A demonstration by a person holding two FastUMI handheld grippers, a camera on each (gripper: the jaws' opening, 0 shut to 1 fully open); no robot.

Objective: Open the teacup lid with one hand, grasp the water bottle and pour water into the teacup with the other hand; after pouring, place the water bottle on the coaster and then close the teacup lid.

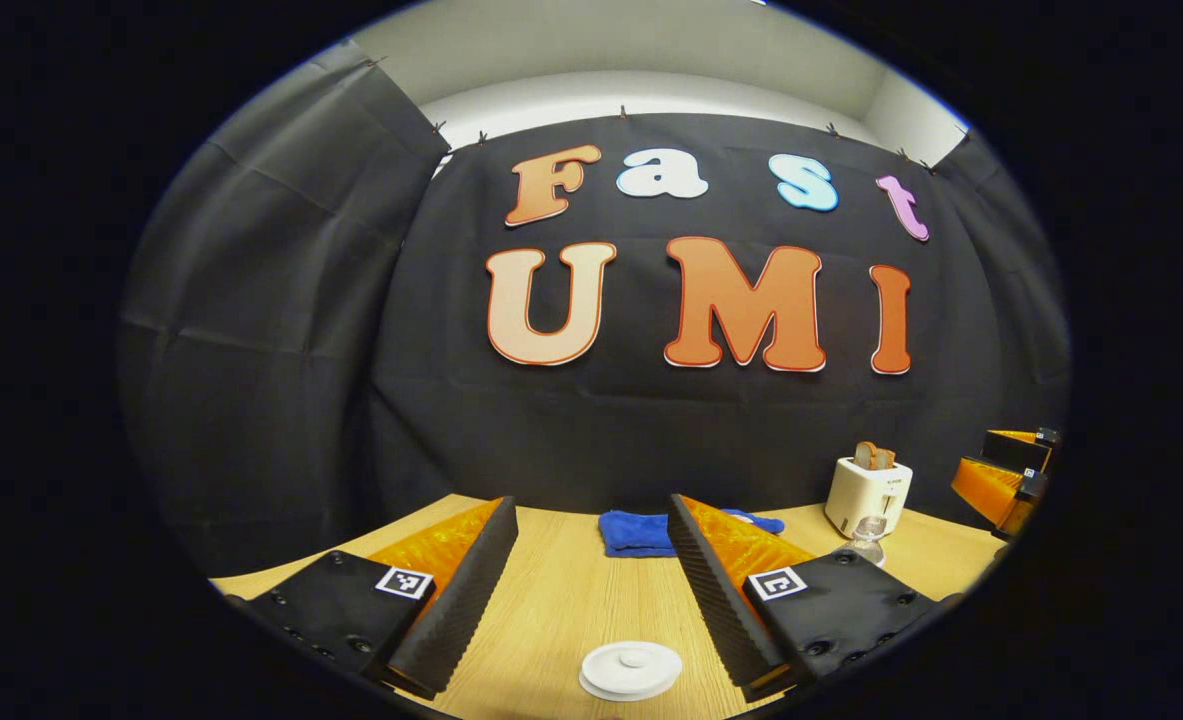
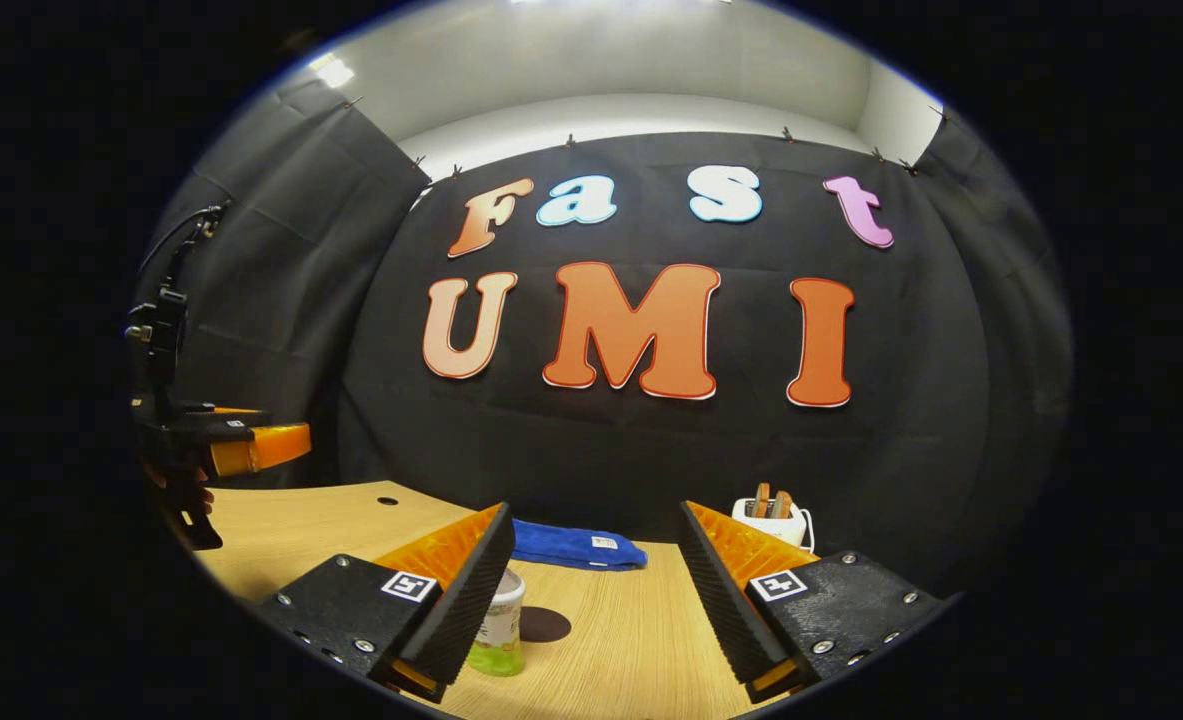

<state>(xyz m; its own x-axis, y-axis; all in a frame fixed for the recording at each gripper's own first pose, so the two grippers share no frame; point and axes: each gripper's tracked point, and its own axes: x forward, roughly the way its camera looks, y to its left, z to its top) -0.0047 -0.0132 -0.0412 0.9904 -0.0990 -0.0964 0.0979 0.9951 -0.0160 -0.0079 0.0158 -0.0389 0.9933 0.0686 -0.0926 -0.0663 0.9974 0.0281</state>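
Both grippers hold their fingers wide apart, gripping nothing. Low centre in the left gripper view, the left gripper (image 1: 591, 590) frames the white teacup lid (image 1: 631, 669). Lower left in the right gripper view, the right gripper (image 2: 591, 590) has the water bottle (image 2: 499, 624) beside a dark coaster (image 2: 544, 624).

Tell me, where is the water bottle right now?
In the right gripper view, the water bottle stands on the table, beside the dark coaster.

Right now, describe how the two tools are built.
Each tool has two wedge-shaped fingers with ribbed inner faces, mounted on dark screwed blocks that each carry a square black-and-white marker. Beyond the right tool, the left tool's body shows dark framing and a cable.
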